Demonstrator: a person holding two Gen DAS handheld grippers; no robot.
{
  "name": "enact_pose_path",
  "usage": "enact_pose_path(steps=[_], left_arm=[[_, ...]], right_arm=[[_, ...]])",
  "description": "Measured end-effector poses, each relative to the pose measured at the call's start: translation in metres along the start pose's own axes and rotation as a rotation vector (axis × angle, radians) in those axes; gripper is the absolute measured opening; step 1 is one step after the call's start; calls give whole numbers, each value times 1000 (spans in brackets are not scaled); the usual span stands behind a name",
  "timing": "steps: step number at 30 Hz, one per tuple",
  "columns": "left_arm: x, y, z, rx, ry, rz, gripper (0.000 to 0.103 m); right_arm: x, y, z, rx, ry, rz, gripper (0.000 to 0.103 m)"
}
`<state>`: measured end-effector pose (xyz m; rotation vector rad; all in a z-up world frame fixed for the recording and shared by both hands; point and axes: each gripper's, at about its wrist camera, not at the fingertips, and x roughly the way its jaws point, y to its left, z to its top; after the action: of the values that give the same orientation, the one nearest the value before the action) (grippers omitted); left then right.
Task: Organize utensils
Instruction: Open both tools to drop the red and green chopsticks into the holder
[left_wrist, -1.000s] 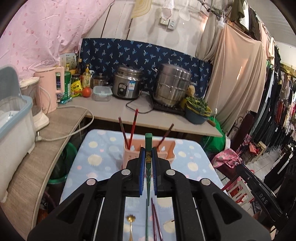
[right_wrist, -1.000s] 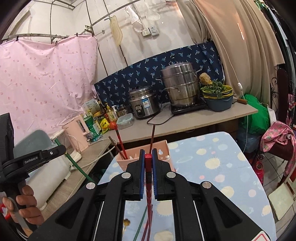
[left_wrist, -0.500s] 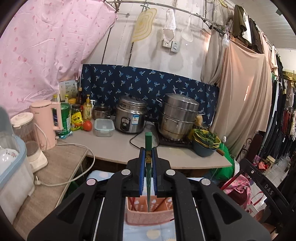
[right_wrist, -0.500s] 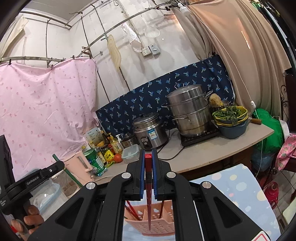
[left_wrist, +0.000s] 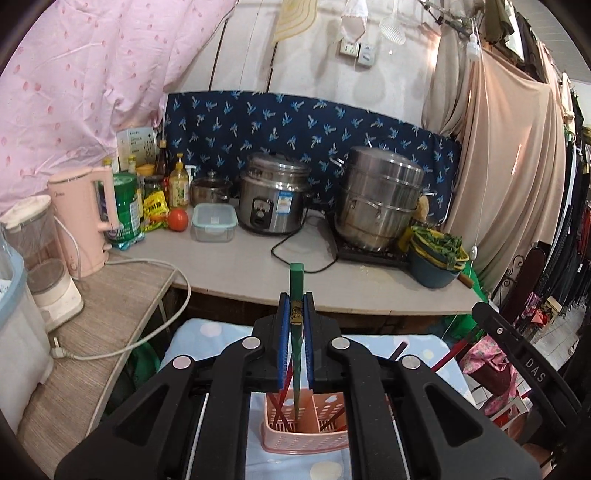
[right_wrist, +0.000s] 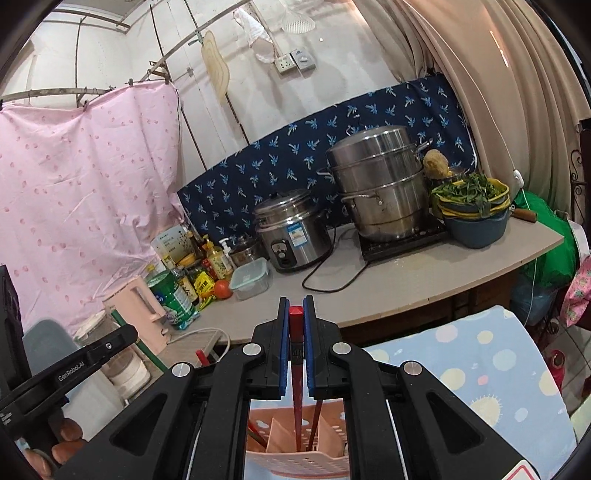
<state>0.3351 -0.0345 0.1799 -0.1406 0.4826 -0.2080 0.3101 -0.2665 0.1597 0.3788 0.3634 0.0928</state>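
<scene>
Left wrist: left gripper (left_wrist: 295, 325) clamps green chopstick (left_wrist: 296, 291) (tip inside pink holder (left_wrist: 303, 441) rim)

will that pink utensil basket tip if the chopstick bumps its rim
Probably prone to tipping: the basket looks like thin perforated plastic, likely light. The leaning chopsticks inside add little weight. It sits on a cloth-covered table, so it may slide less.

We cannot see the pink holder's (left_wrist: 303, 439) base; the hand-held gripper arms cover its sides. The rice cooker's label (left_wrist: 283, 202) is too small for us to read
</scene>
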Motion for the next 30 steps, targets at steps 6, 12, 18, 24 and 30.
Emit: enact_pose_path(steps=[6, 12, 18, 24, 30], left_arm=[[14, 4, -16, -5, 43, 5, 7], [19, 9, -22, -20, 65, 0, 7], [18, 10, -27, -34, 80, -4, 8], [9, 11, -30, -42, 74, 4, 26], [-6, 9, -37, -28, 73, 21, 35]], right_arm=[[17, -9, -23, -12, 62, -36, 7], [22, -10, -33, -18, 84, -47, 8], [17, -9, -34, -29, 75, -54, 12], [3, -9, -36, -26, 73, -48, 19], [-17, -1, -46, -48, 79, -32, 20]])
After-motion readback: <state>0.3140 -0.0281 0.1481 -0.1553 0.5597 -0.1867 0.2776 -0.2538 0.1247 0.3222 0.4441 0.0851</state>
